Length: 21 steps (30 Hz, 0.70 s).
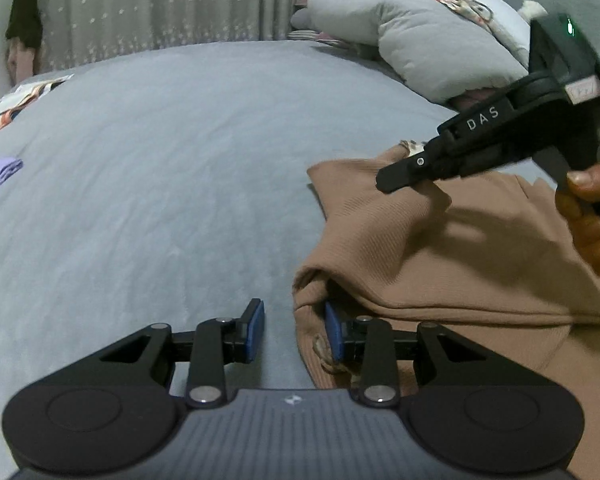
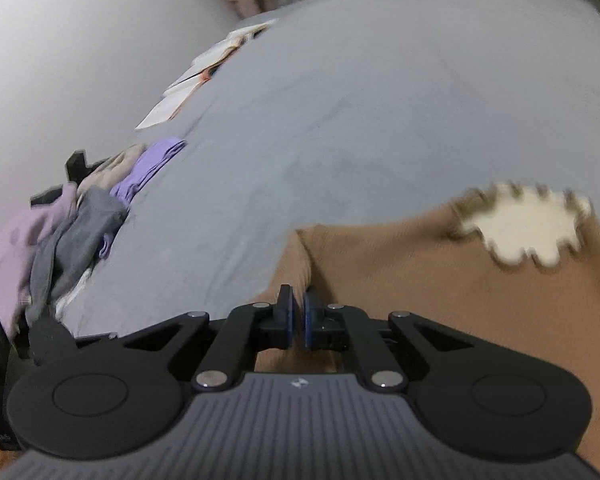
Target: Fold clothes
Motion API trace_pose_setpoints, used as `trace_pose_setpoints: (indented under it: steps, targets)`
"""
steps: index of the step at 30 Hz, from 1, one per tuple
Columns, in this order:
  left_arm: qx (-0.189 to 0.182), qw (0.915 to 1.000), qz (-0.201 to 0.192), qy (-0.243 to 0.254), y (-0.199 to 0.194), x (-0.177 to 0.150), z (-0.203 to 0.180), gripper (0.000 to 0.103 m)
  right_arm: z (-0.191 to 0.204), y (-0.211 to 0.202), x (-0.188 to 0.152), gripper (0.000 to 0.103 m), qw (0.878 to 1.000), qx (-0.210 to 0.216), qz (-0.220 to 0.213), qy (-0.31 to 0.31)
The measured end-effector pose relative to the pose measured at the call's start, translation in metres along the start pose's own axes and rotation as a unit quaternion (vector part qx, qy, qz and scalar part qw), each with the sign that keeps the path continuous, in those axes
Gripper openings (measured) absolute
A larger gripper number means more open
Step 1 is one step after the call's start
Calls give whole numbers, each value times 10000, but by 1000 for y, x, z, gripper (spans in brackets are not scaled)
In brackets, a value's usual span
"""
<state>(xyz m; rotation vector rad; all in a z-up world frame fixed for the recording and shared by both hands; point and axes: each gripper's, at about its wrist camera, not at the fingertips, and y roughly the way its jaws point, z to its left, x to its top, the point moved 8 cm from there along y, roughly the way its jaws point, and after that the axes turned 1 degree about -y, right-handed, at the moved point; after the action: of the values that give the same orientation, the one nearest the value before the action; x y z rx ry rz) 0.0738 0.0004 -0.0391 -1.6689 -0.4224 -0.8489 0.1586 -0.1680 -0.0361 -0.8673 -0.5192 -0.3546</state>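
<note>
Right gripper (image 2: 296, 322) pinching brown garment (image 2: 440, 280), left gripper (image 1: 294, 332) spread

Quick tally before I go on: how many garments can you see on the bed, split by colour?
Brown: 1, the brown top, pinched by the right tongs; the left tongs are open at its edge.
Purple or lilac: 2, the folded purple piece and the lilac piece.
Grey: 1, the grey piece.
Beige: 1, the beige piece.
Total: 5, though the pile may hide more.

Brown garment (image 1: 460, 248) cut off at right edge, cream patch (image 2: 528, 228) motion-blurred
</note>
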Motion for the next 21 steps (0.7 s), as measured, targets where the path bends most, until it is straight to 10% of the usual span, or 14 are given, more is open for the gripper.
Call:
trace_pose_setpoints:
  steps: [5, 9, 11, 14, 16, 18, 21]
  targets:
    - [30, 9998, -35, -191, -7, 1, 4, 35, 4, 11, 10, 20, 9990, 313, 305, -125]
    - [-62, 9999, -118, -88, -11, 4, 2, 34, 18, 16, 44, 62, 9991, 299, 75, -301]
    - [-87, 9999, -134, -62, -11, 5, 1, 34, 24, 28, 56, 66, 9983, 287, 247, -439]
    - [-37, 9998, -164, 68, -10, 4, 0, 34, 39, 61, 48, 65, 9904, 108, 959, -993]
    - [27, 9997, -187, 181, -9, 3, -1, 35, 48, 79, 39, 33, 9791, -353, 1235, -1578]
    - [111, 9999, -113, 10, -4, 2, 6, 37, 46, 75, 40, 7, 9790, -617, 1049, -1636]
    - [139, 9992, -15, -387, -2, 0, 13, 37, 30, 46, 50, 6, 9969, -241, 312, -688]
